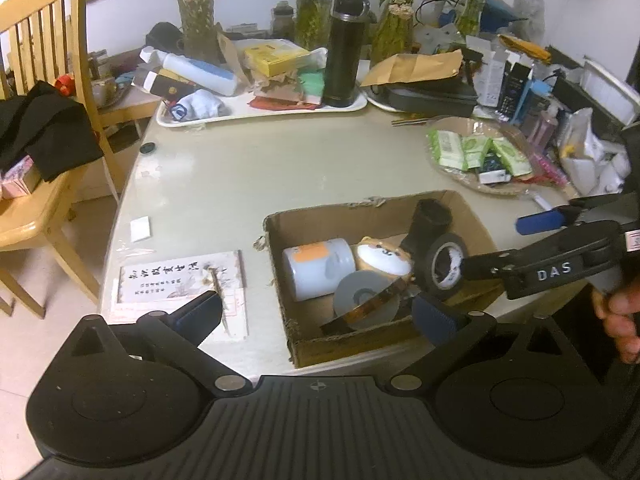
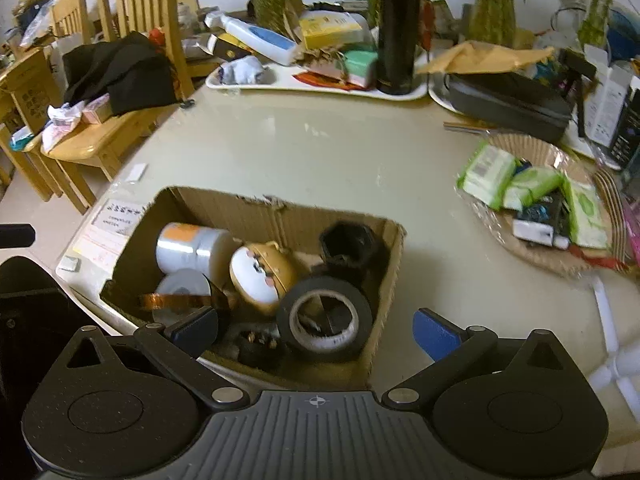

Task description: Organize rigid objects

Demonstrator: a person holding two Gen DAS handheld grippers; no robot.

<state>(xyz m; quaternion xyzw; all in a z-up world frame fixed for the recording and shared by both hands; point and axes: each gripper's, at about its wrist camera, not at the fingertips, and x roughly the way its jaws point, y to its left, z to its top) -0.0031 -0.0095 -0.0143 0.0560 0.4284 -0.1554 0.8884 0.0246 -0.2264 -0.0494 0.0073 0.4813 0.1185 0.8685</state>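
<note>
A torn cardboard box (image 1: 360,208) (image 2: 280,210) sits at the near table edge. Inside lie a white jar with an orange label (image 1: 318,266) (image 2: 192,246), a round dog-face case (image 1: 384,258) (image 2: 260,276), an amber tape roll (image 1: 364,300) (image 2: 184,294), a black tape roll (image 1: 444,266) (image 2: 324,320) and a black hexagonal holder (image 1: 430,220) (image 2: 348,244). My left gripper (image 1: 318,314) hangs wide open over the box's near left corner, holding nothing. My right gripper (image 2: 316,330) (image 1: 504,244) is wide open above the black tape roll, pads clear of it.
A printed card (image 1: 180,280) lies left of the box. A white tray (image 1: 256,114) with a black flask (image 1: 344,48) stands at the back. A basket of green packets (image 2: 536,196) is on the right. Wooden chairs (image 1: 48,80) stand by the table's left side.
</note>
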